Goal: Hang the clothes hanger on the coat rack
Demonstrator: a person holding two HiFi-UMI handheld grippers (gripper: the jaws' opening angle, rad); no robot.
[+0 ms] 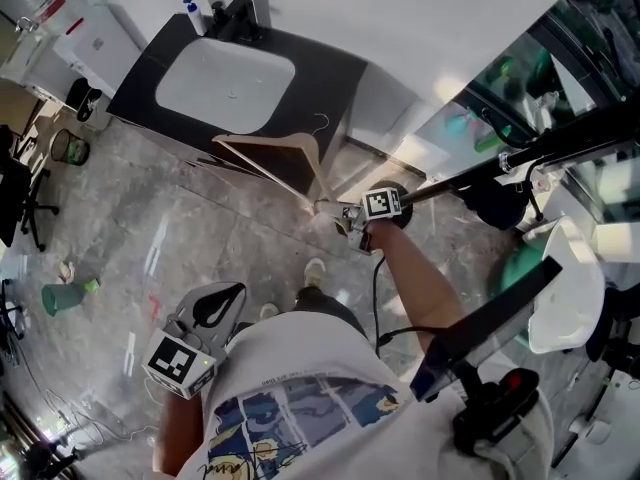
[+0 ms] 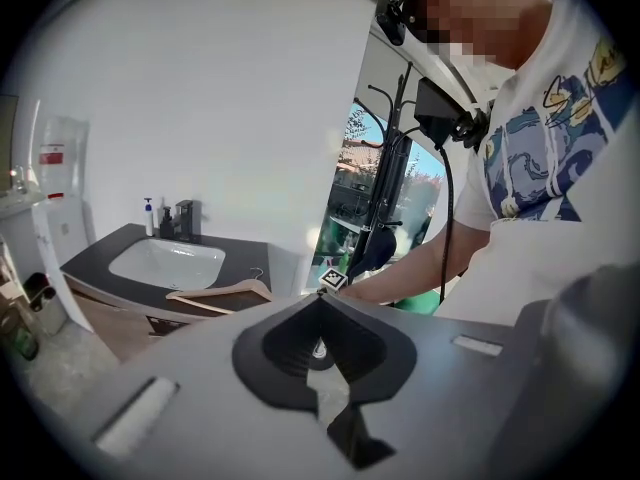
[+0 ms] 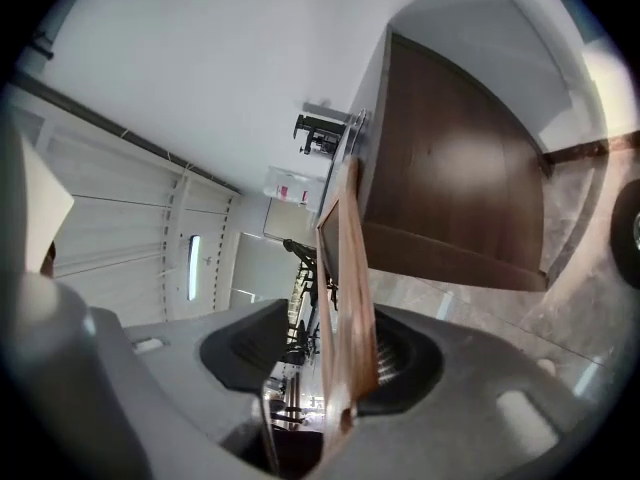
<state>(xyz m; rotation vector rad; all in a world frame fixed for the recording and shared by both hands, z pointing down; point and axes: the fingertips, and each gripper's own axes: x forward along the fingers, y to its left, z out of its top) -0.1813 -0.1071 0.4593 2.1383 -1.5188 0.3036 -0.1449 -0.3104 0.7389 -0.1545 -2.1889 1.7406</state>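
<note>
The clothes hanger [image 1: 262, 144] is being held in the air by the right gripper [image 1: 345, 218], whose jaws are clamping one shoulder end of the wood. This grip is probably being used so that the wire hook is left free for a peg. The hanger is being held out level in front of the dark sink vanity [image 1: 320, 68], well apart from the coat rack [image 1: 540, 146], so the hanging is not yet being done. The left gripper [image 1: 212, 310] is being held low by the person's hip with its jaws closed on nothing, since one hand is seemingly being judged enough. No writing is being made out. The red-and-white notice [image 2: 52, 154] is too small, the shirt [image 1: 300, 398] print is blurred, and the cubes are showing only square markers.
</note>
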